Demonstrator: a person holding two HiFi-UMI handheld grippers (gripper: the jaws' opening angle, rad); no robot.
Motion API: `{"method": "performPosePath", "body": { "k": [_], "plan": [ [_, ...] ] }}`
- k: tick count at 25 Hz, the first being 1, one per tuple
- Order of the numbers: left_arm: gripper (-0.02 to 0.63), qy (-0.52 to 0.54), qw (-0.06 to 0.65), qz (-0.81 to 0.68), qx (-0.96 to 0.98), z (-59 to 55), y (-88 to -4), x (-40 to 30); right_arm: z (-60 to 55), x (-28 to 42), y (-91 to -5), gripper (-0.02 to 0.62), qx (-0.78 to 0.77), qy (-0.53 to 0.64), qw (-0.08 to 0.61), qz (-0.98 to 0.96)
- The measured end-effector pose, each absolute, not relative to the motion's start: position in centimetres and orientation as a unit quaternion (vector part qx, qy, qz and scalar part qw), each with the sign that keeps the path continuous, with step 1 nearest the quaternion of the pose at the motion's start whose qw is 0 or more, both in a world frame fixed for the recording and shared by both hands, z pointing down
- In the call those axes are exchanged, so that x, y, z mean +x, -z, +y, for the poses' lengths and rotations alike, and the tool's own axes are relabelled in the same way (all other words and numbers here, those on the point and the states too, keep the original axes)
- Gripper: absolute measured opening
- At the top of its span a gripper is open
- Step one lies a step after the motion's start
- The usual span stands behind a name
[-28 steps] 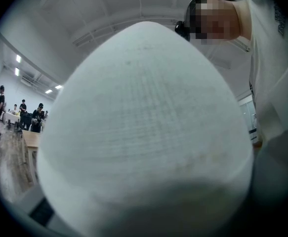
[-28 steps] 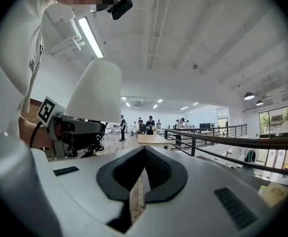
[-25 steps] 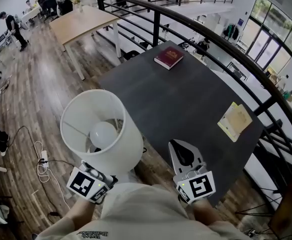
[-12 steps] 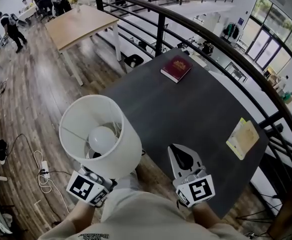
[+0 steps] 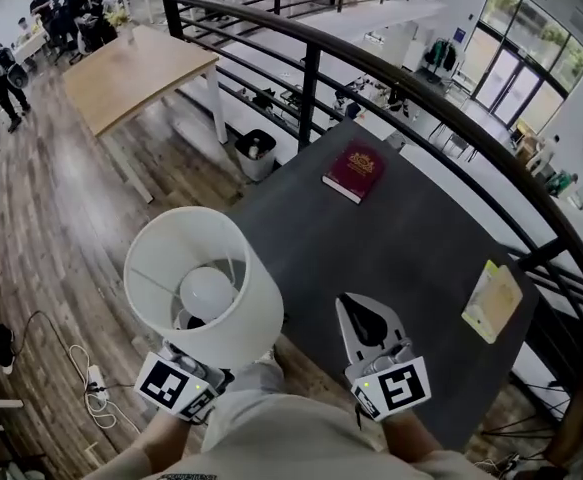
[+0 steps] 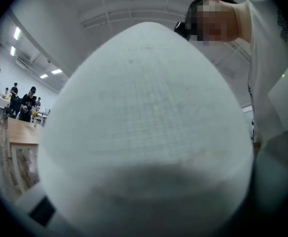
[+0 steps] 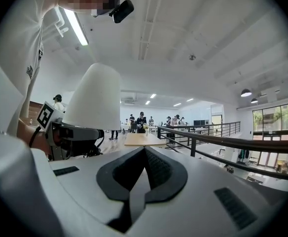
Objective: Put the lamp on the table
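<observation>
The lamp (image 5: pixel 206 288) has a white drum shade with a round bulb inside. It is held up over the wooden floor, just off the near left corner of the dark table (image 5: pixel 401 238). My left gripper (image 5: pixel 193 360) is shut on the lamp below the shade, which hides its jaws. In the left gripper view the shade (image 6: pixel 144 132) fills the picture. The right gripper view shows the left gripper (image 7: pixel 92 132) clamped under the shade (image 7: pixel 94 98). My right gripper (image 5: pixel 366 316) is shut and empty, its tips (image 7: pixel 144 149) over the table's near edge.
A dark red book (image 5: pixel 354 171) lies at the table's far end and a pale yellow booklet (image 5: pixel 492 300) near its right edge. A black railing (image 5: pixel 411 83) runs behind the table. A light wooden table (image 5: pixel 136 68) and several people stand at far left.
The dark table has drawn nearer and the book sits lower in the picture. Both grippers, with the lamp in the left one, have been carried toward the table, keeping the same pose.
</observation>
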State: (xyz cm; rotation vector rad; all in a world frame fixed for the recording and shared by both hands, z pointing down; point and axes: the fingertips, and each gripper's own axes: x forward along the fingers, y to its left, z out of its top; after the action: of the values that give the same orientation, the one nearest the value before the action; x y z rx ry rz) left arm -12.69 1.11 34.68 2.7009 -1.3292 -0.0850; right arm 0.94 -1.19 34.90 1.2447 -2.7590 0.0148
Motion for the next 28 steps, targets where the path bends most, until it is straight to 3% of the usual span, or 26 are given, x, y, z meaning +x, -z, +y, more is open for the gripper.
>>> {"method": "performPosePath", "body": {
  "k": [12,28],
  "plan": [
    [0.123,0.024,0.03,-0.399,0.916,-8.1,-32.0,-16.8,-9.5,-3.8,-32.7,-0.002,0.446,0.001,0.047,-0.894],
    [0.123,0.027,0.063,-0.391,0.918,-9.7,-32.0,-13.3,-11.2,0.4,-33.1,-0.002,0.457,-0.012,0.053,-0.888]
  ]
}}
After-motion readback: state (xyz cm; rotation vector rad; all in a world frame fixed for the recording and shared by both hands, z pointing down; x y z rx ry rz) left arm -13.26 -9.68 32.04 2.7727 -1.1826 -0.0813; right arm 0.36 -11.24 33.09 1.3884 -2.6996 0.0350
